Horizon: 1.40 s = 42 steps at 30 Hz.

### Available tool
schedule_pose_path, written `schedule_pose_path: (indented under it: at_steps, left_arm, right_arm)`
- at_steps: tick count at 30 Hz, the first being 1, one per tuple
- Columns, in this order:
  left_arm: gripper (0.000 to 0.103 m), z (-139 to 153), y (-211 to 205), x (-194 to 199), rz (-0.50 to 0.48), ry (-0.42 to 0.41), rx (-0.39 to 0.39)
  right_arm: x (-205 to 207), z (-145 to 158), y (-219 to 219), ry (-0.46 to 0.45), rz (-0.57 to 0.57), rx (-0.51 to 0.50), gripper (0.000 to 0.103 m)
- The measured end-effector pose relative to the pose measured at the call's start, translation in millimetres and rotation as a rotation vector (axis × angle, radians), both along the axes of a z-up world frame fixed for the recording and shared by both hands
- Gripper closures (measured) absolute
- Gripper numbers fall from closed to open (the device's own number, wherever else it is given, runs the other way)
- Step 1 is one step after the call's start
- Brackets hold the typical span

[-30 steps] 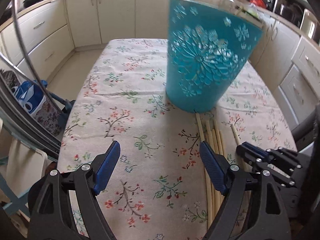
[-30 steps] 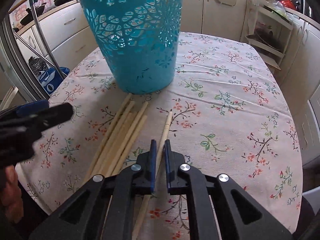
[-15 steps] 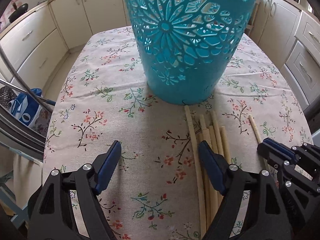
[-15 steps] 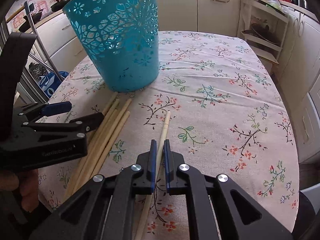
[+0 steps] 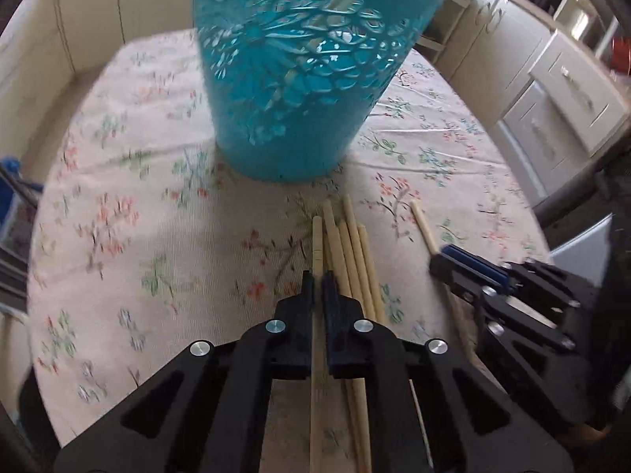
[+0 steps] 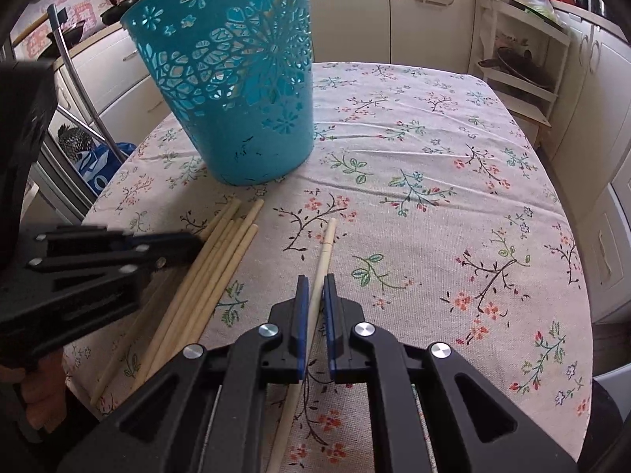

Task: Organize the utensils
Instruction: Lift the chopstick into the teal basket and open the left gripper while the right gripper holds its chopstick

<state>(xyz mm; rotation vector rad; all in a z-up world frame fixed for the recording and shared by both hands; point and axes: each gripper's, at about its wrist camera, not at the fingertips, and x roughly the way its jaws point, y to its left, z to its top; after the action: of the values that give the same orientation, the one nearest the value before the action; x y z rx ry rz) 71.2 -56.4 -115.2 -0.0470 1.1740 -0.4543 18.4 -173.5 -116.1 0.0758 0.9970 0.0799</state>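
Note:
A teal cut-out basket stands upright on the floral tablecloth; it also shows in the right wrist view. Several wooden chopsticks lie side by side in front of it. My left gripper is shut on the leftmost chopstick of that bundle. My right gripper is shut on a single chopstick that lies apart, to the right of the bundle. The left gripper shows at the left of the right wrist view, the right gripper at the right of the left wrist view.
The tablecloth covers a table in a kitchen. Cream cabinets stand behind and to the sides. A white shelf rack is at the back right. A metal chair frame and a blue bag are at the left edge.
My left gripper has moved right over the bundle and shut on the leftmost chopstick. My right gripper has stayed shut on the single chopstick; the basket looks farther from it.

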Motion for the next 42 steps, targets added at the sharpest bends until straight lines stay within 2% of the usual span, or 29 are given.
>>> schedule_pose_path:
  at_steps: [3,6,8,10,11,15,20,23,27,33,37,38,40,42]
  left_arm:
    - [0.098,27,17,-13,-0.018,-0.004,-0.094]
    - [0.098,85,31,-20,-0.048,-0.092,-0.198]
    - [0.098,133,38,-19,-0.054,-0.197,-0.258]
    - [0.098,167,39,-16,-0.046,-0.289,-0.282]
    - [0.098,187,39,-12,-0.037,-0.360,-0.292]
    - [0.098,231,20,16,0.047,-0.613,-0.265]
    - [0.098,232,7,59,0.229,-0.824,-0.244]
    - [0.098,222,0,77,0.305,-0.862,-0.219]
    - [0.098,200,-12,99,0.345,-0.832,-0.125]
    - [0.098,169,-17,102,0.278,-0.747,-0.056]
    - [0.097,154,-13,94,0.241,-0.689,-0.013]
    - [0.092,151,-11,92,0.236,-0.674,-0.007]
    - [0.077,147,0,83,0.249,-0.659,0.007]
    - [0.049,148,20,64,0.298,-0.675,0.006]
  right_arm:
    - [-2,0,-1,-0.016,-0.009,0.006,0.095]
    - [-3,-1,-2,-0.023,-0.016,0.021,0.095]
    - [-4,-1,-2,-0.028,-0.018,0.023,0.095]
    - [-4,-1,-2,-0.033,-0.021,0.026,0.095]
    - [-5,-1,-2,-0.035,-0.022,0.028,0.095]
    - [-5,-1,-3,-0.038,-0.027,0.037,0.095]
    - [-3,-1,-7,-0.021,-0.034,0.059,0.095]
    - [-3,0,-9,-0.006,-0.032,0.076,0.095]
    - [-3,0,-11,0.005,-0.027,0.084,0.095]
    - [-1,2,-10,0.031,-0.018,0.078,0.095]
    - [-1,2,-6,0.030,0.009,0.027,0.095]
    - [-2,3,-3,0.026,0.017,0.008,0.095]
    - [-3,2,0,0.017,0.031,-0.021,0.095]
    - [-3,2,1,0.010,0.037,-0.034,0.095]
